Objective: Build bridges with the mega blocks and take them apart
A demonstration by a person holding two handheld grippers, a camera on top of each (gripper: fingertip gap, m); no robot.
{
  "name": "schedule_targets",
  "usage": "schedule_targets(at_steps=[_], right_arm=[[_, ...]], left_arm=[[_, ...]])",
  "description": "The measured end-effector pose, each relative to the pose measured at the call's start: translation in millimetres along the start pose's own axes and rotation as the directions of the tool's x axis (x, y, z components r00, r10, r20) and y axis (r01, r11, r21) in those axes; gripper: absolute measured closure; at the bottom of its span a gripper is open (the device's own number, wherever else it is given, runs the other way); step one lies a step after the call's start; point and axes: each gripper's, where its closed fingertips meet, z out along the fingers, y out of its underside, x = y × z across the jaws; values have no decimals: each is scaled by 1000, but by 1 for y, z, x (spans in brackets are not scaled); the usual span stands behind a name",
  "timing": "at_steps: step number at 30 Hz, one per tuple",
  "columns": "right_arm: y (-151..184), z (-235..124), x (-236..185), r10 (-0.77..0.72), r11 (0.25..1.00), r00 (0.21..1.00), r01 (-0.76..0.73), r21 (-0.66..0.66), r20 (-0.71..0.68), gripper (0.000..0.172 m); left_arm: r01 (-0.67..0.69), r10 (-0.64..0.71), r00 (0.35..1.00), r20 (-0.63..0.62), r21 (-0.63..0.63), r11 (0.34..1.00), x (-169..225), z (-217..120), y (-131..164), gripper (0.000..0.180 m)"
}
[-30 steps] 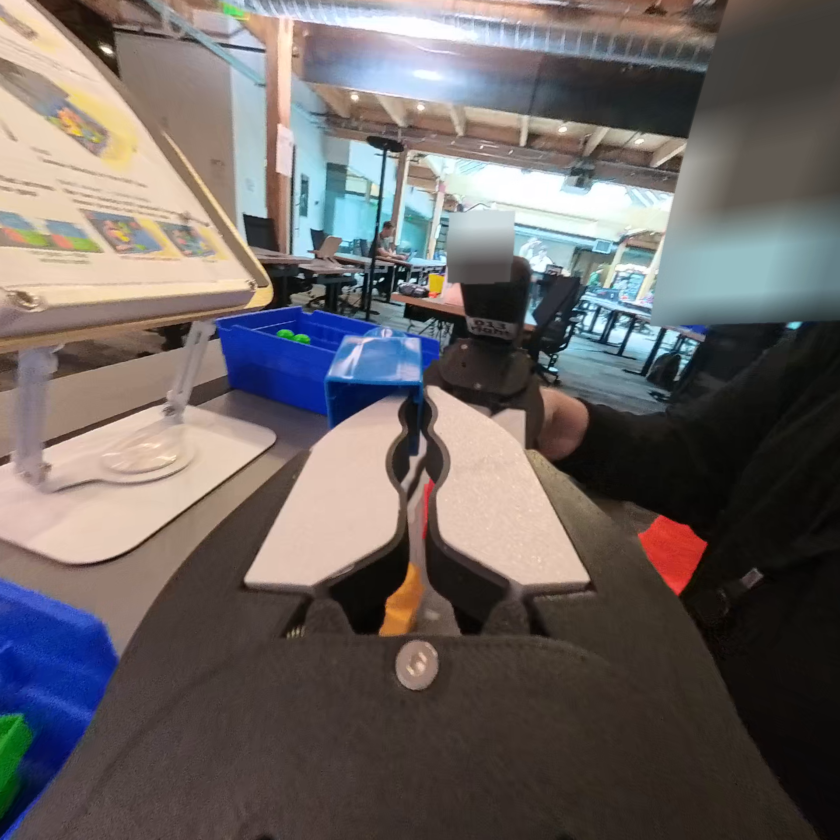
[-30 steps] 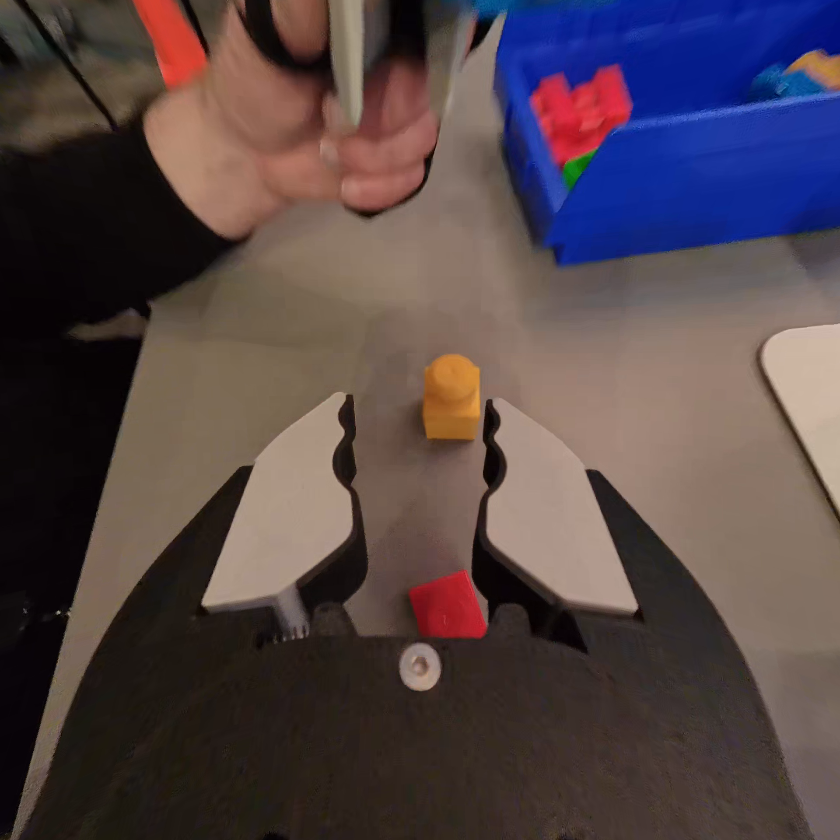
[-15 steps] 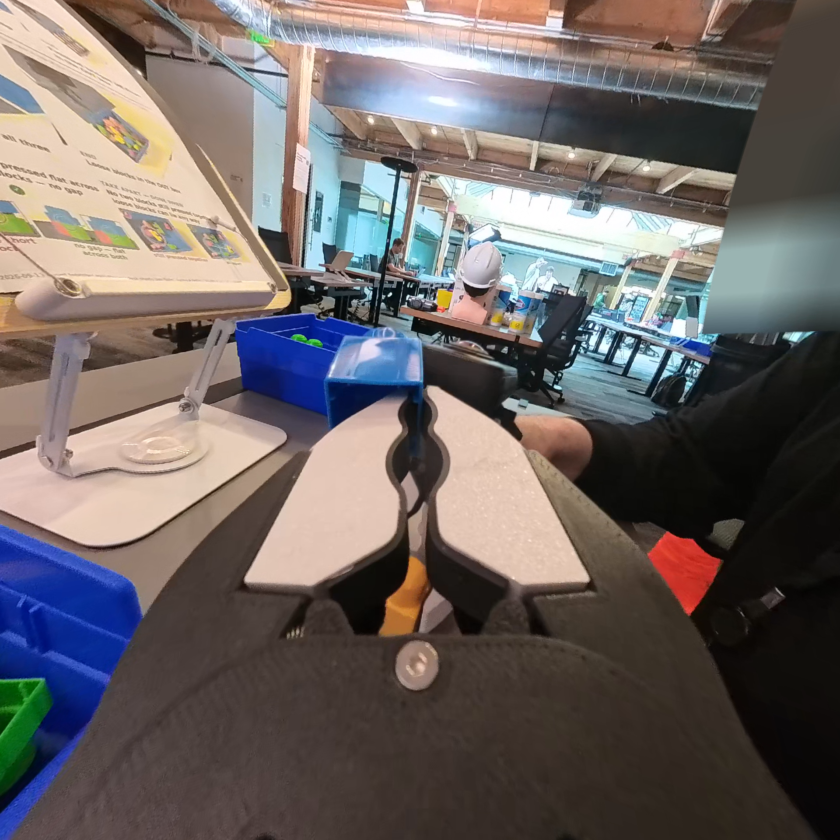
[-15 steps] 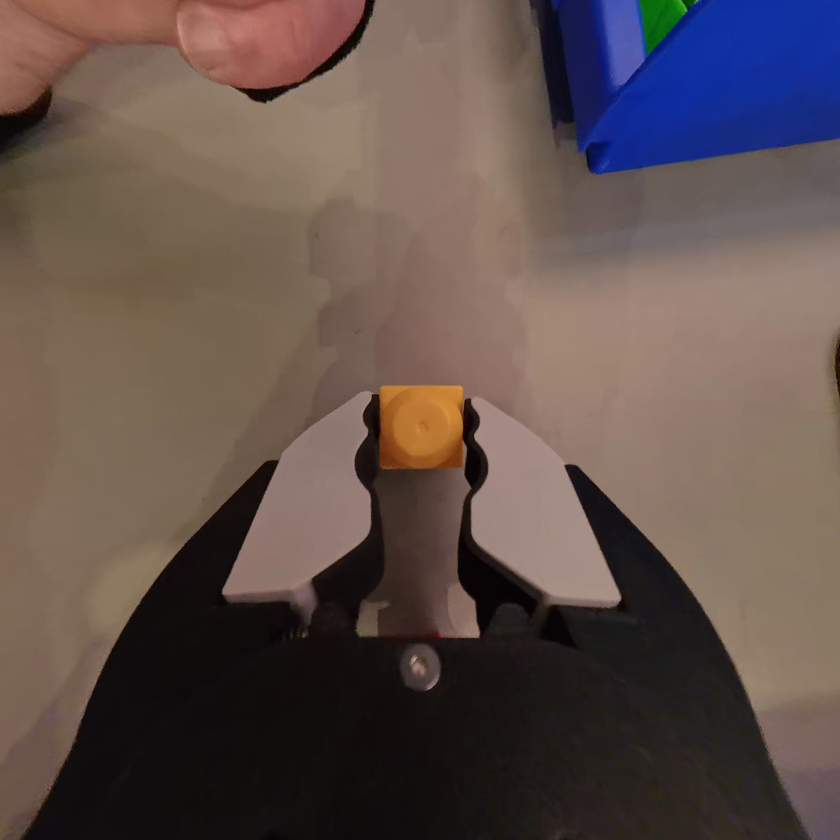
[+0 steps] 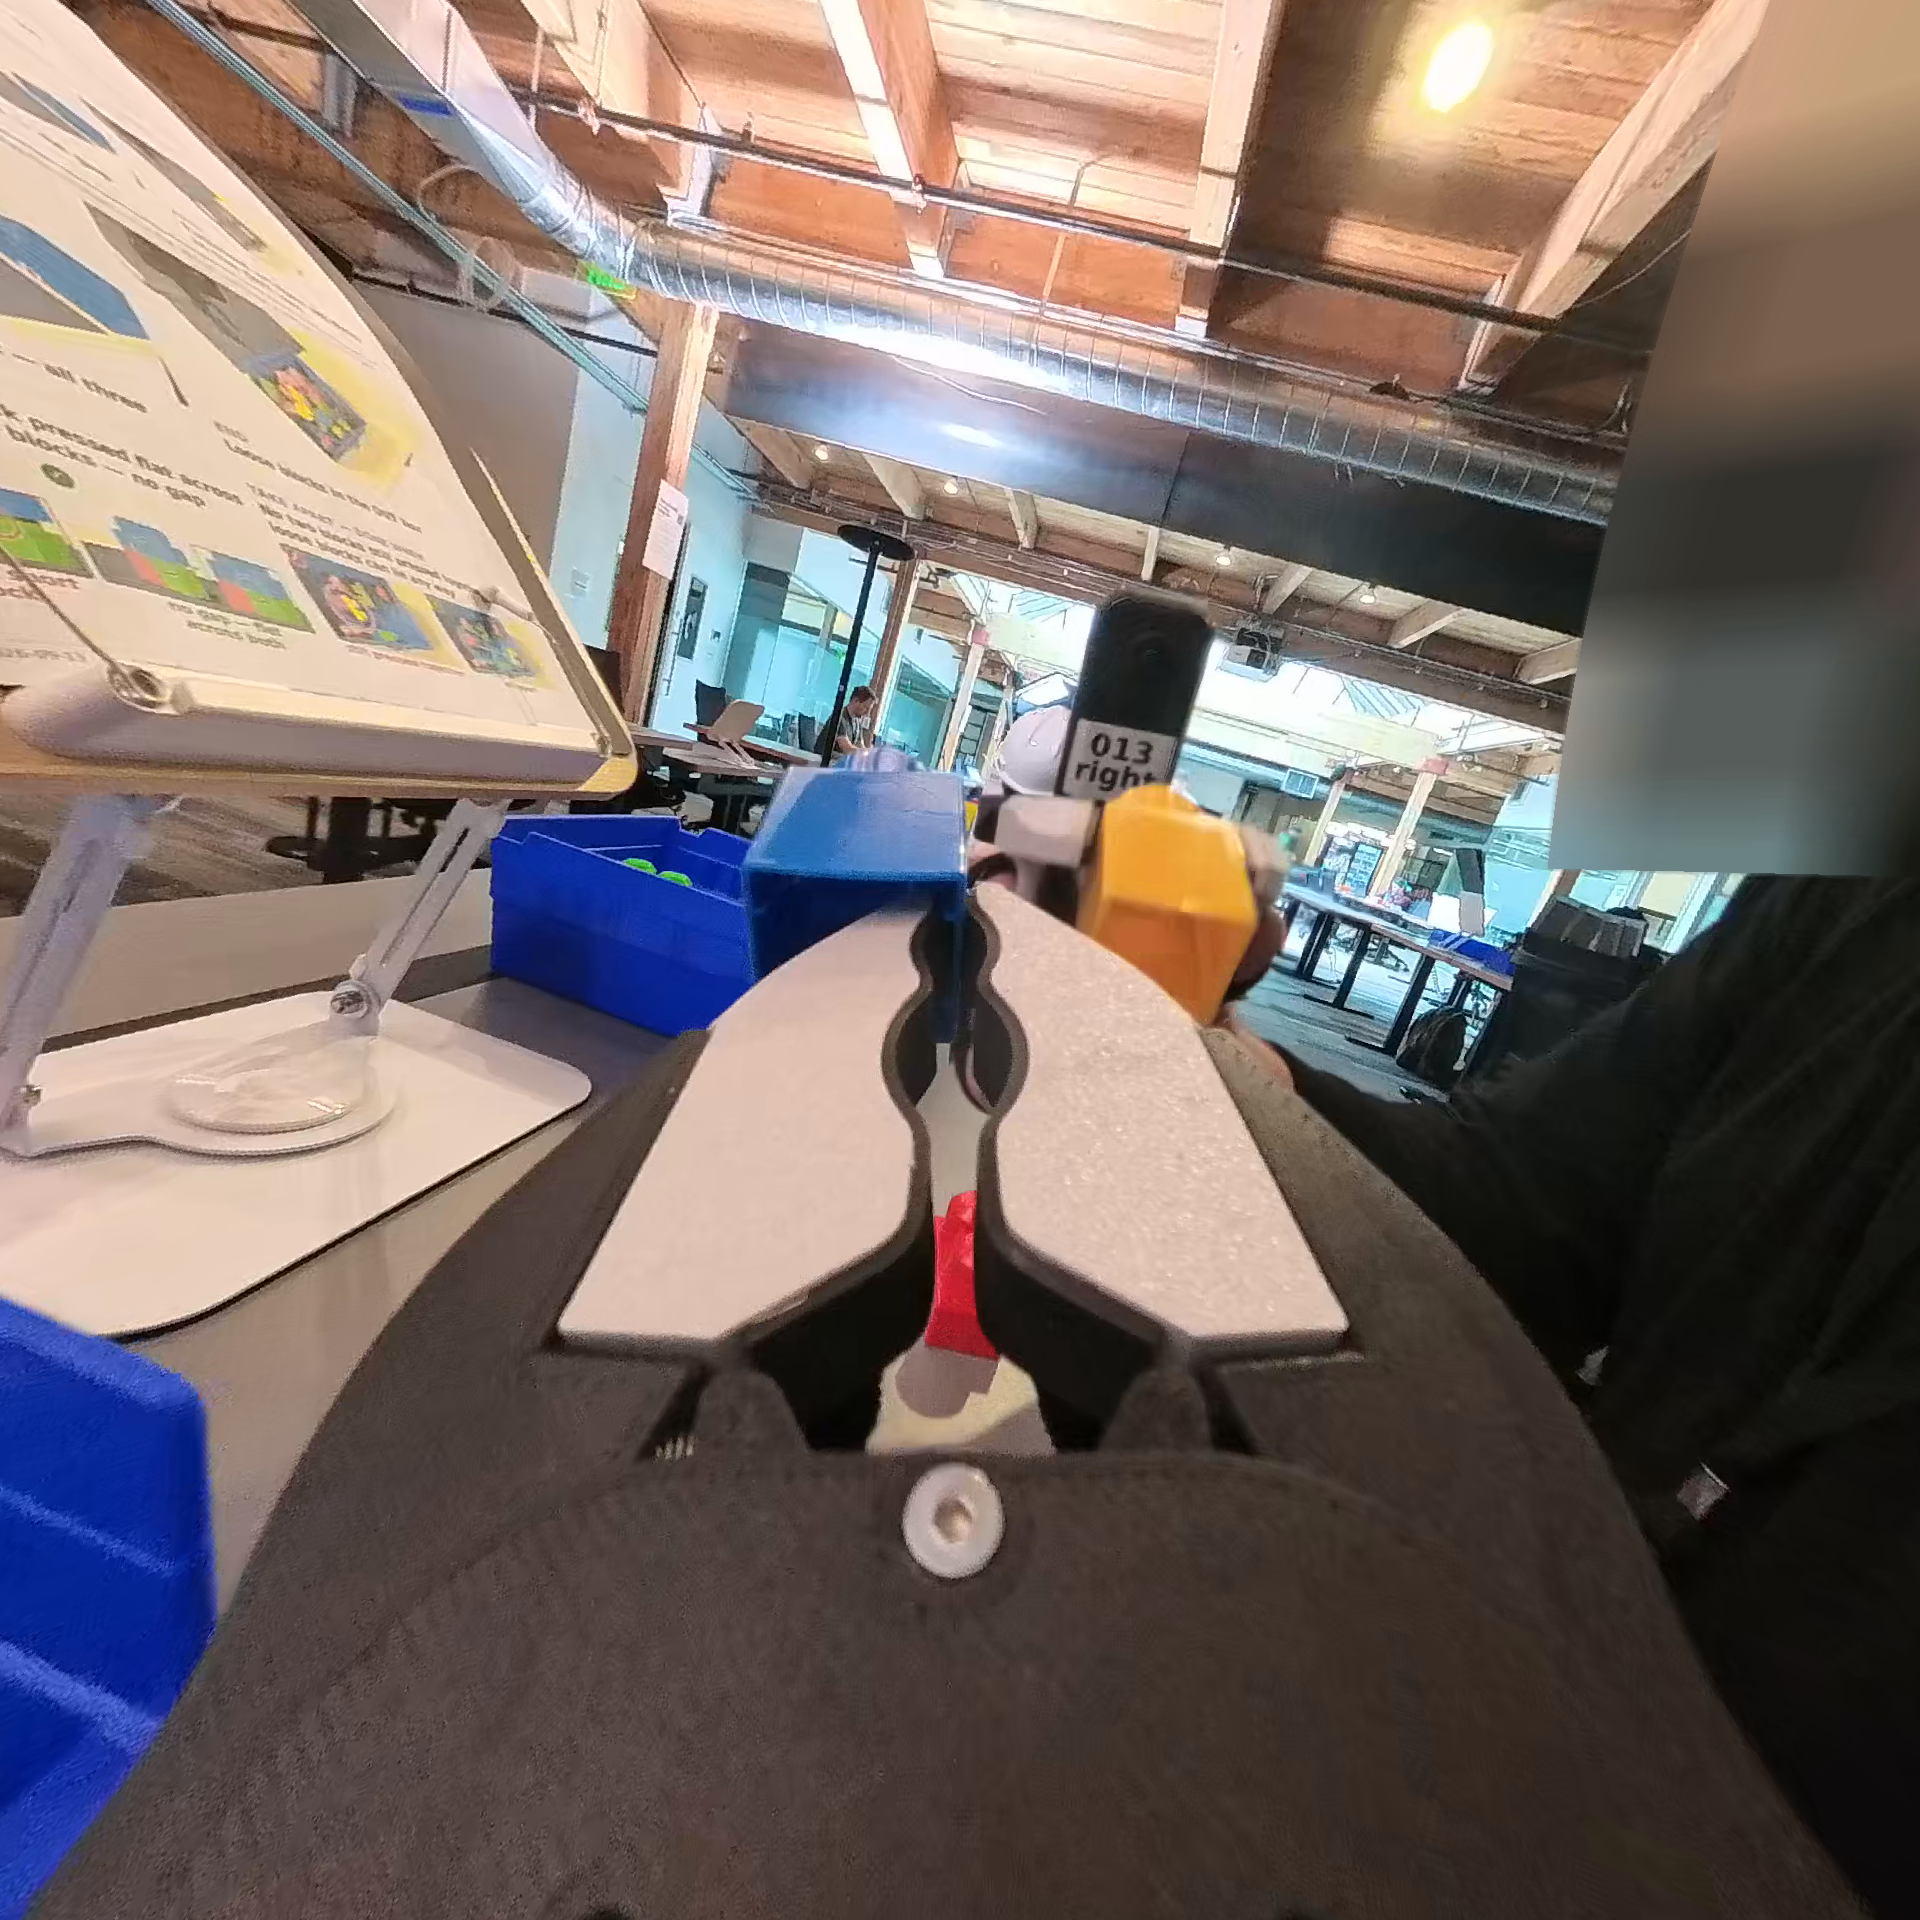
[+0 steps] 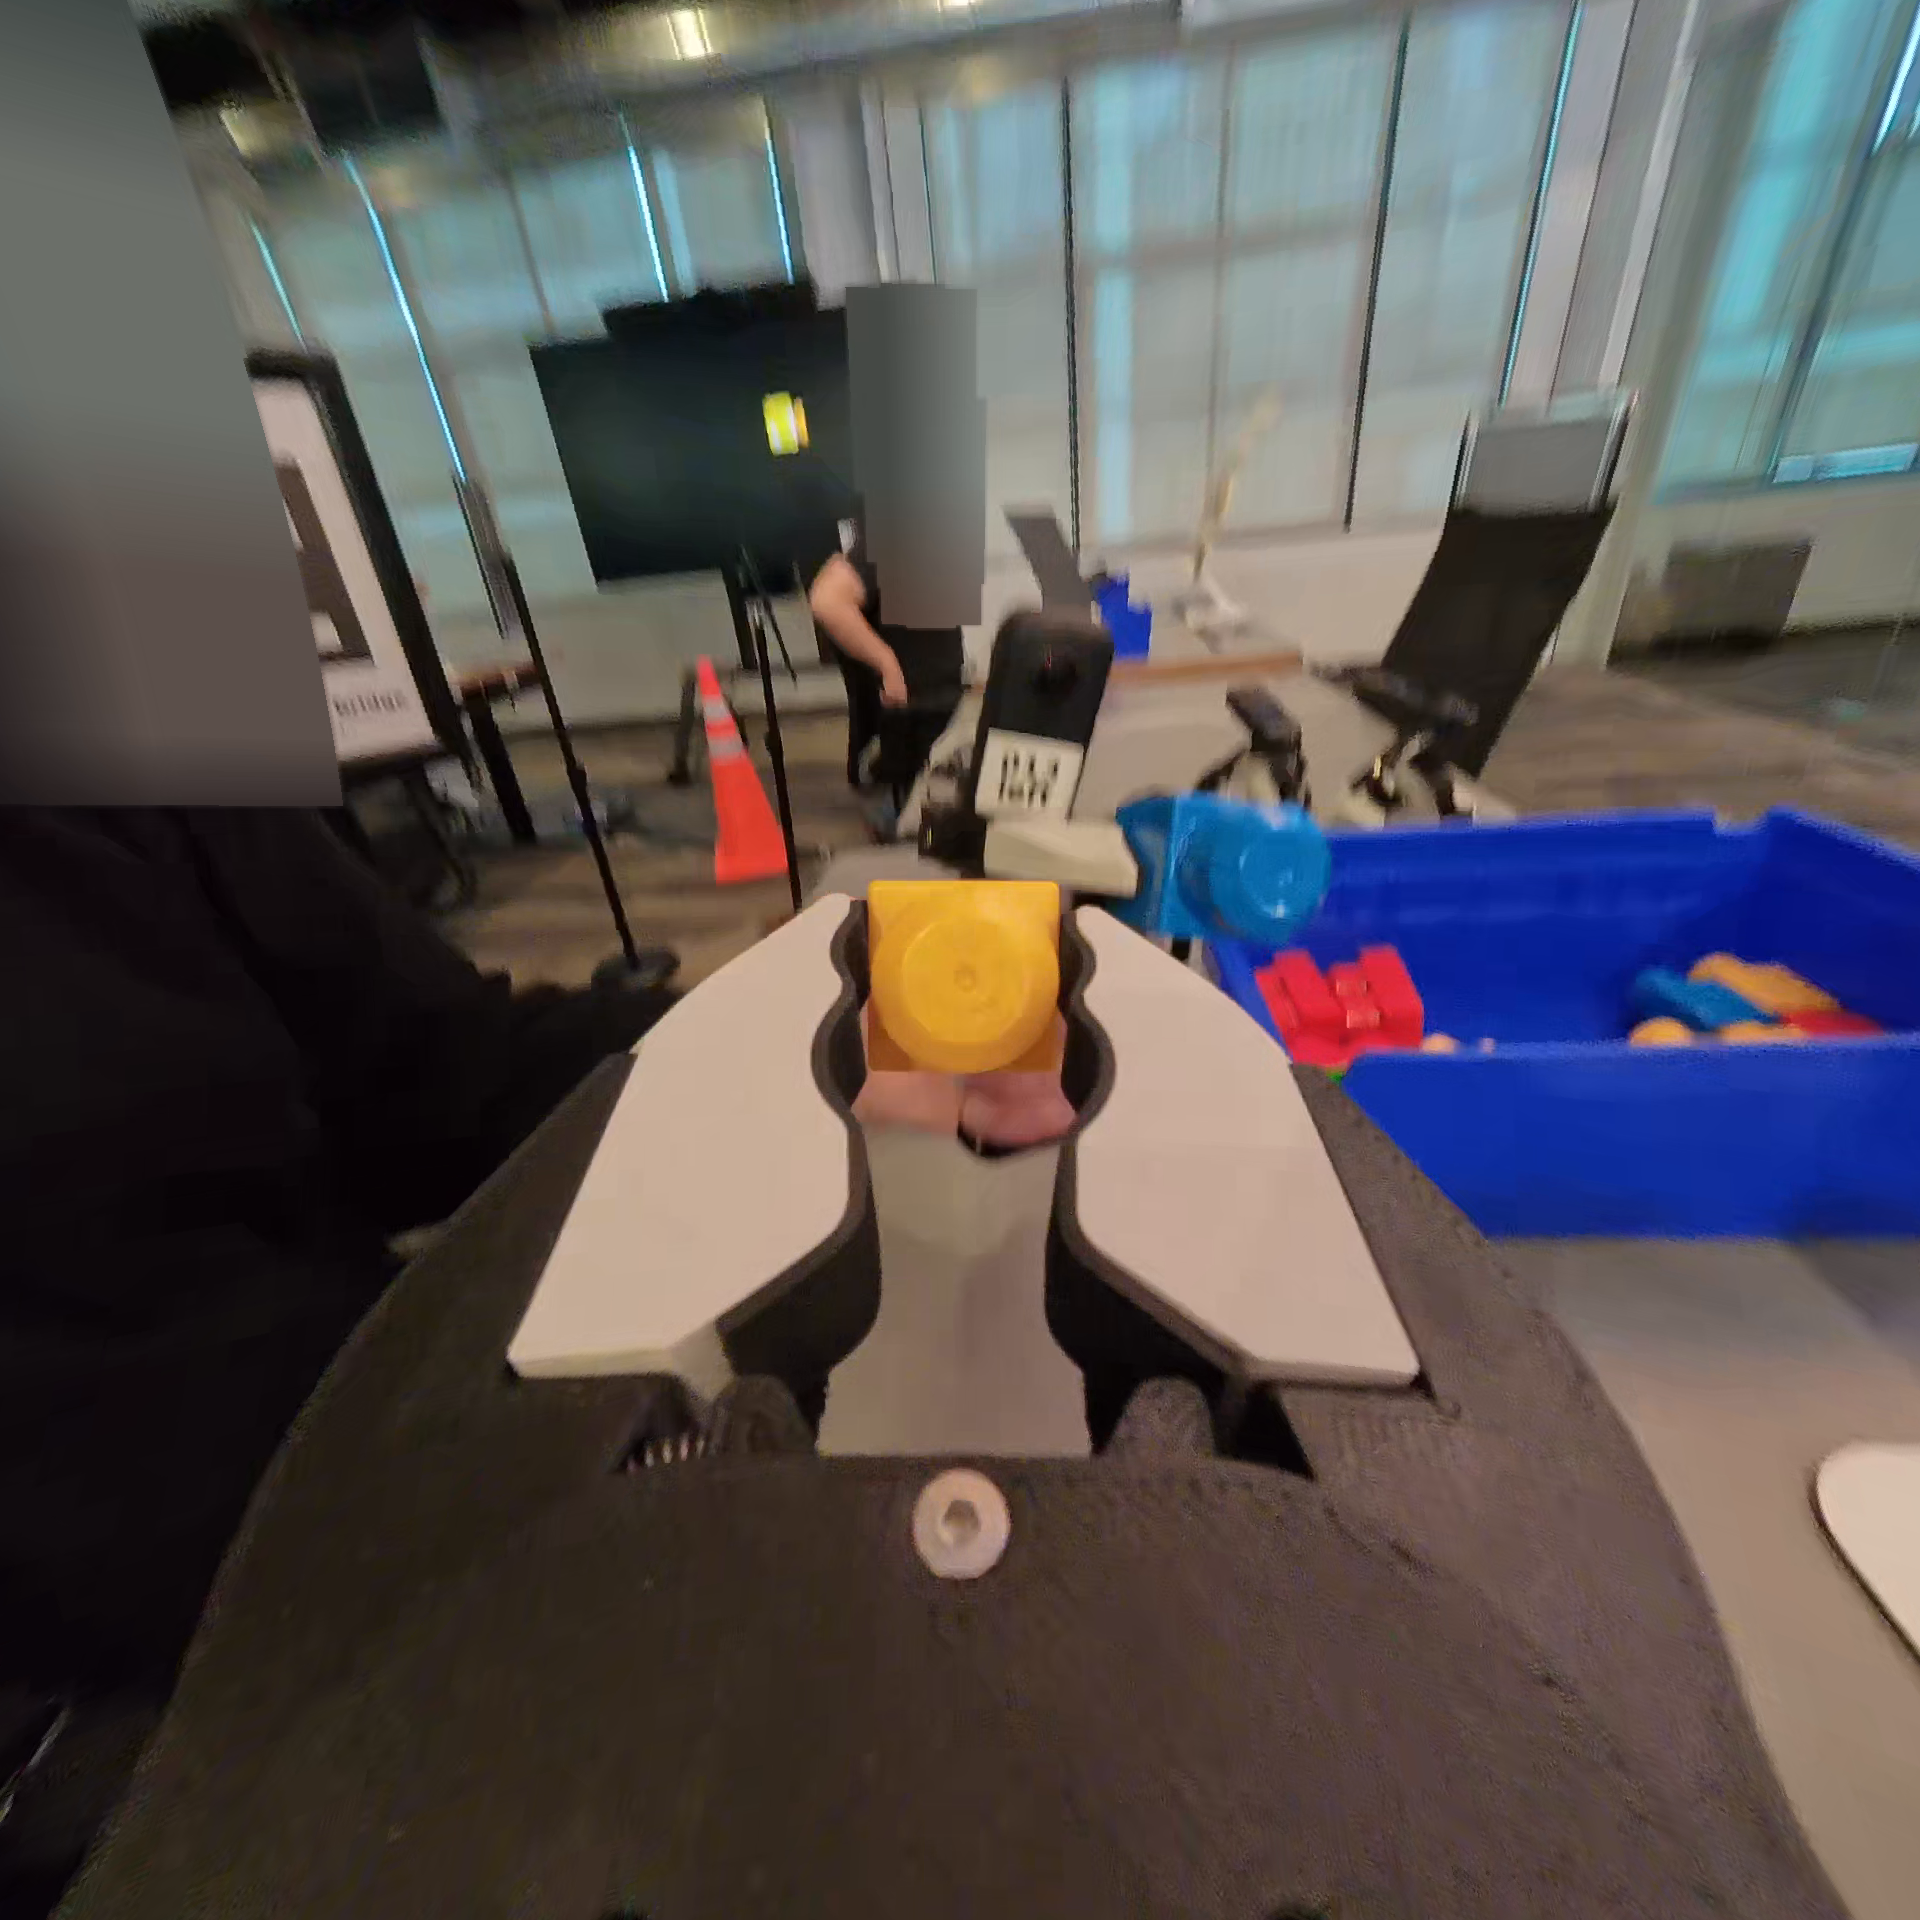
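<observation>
My left gripper [image 5: 951,927] is shut on the thin wall of a blue block [image 5: 854,871], held up in the air. It also shows in the right wrist view, where the blue block [image 6: 1228,868] sticks out from its pale fingers [image 6: 1055,847]. My right gripper [image 6: 962,920] is shut on an orange block [image 6: 962,977], stud facing the camera, both pads pressed on its sides. In the left wrist view the orange block [image 5: 1166,896] hangs just right of the blue one. A red block [image 5: 954,1288] lies on the grey table [image 5: 312,1340] below my left jaws.
A blue bin [image 6: 1558,1143] holds red, blue and orange blocks at the right. Another blue bin [image 5: 613,914] with green blocks stands behind a white stand [image 5: 260,1101] bearing an instruction sheet. A third blue bin [image 5: 83,1558] is at lower left. A person's black sleeve [image 5: 1662,1143] is at the right. Left tips to right tips: about 6 cm.
My right gripper closed on the orange block on the table, lifted it and swung up level toward the left gripper. The left gripper stayed shut on the blue block.
</observation>
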Motion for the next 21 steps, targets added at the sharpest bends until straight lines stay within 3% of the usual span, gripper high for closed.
schedule_targets(at_steps=[4,21], right_arm=[[-14,-4,8,11,988,1000,-8,154,-21,137],[-10,-8,12,65,964,998,-68,258,21,137]], left_arm=[[6,-6,1000,-17,4,1000,6,12,7,180],[-66,67,998,-9,17,998,19,25,7,180]])
